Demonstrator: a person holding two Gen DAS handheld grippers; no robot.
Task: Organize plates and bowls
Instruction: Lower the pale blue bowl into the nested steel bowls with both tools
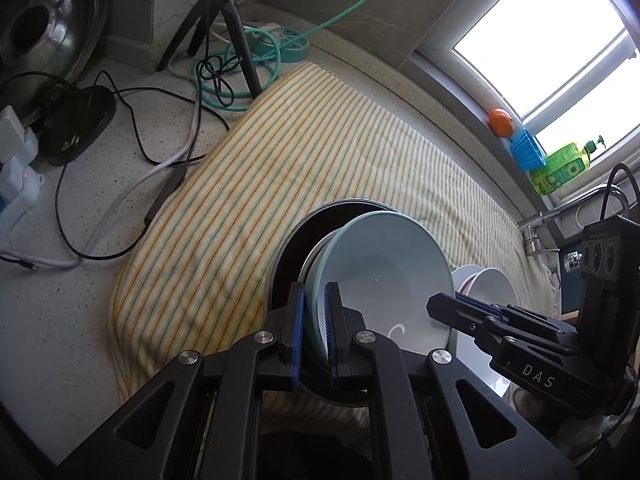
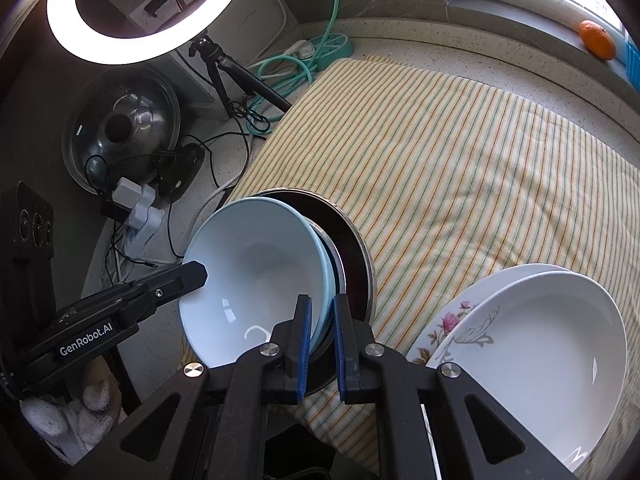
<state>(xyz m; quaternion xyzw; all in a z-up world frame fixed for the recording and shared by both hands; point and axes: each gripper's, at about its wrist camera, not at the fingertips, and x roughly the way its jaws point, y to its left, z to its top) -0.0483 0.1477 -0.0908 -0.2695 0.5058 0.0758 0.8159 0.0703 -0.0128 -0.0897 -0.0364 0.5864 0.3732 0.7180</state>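
Observation:
A pale blue bowl (image 1: 384, 272) is held tilted above a dark metal pan (image 1: 292, 248) on the striped cloth. My left gripper (image 1: 314, 334) is shut on one side of the bowl's rim. My right gripper (image 2: 322, 340) is shut on the opposite side of the rim of the same bowl (image 2: 256, 276), just over the pan (image 2: 352, 252). The right gripper also shows in the left wrist view (image 1: 440, 308), and the left gripper in the right wrist view (image 2: 192, 274). A white plate (image 2: 532, 344) lies on a floral plate (image 2: 452, 320) at the right.
The striped cloth (image 1: 280, 152) covers the counter. Cables, a tripod (image 1: 228, 20) and a power strip (image 1: 294, 42) lie at the back left. A pot lid (image 2: 120, 128) leans by the wall. An orange (image 1: 501, 122) and a green bottle (image 1: 564, 166) sit on the window sill.

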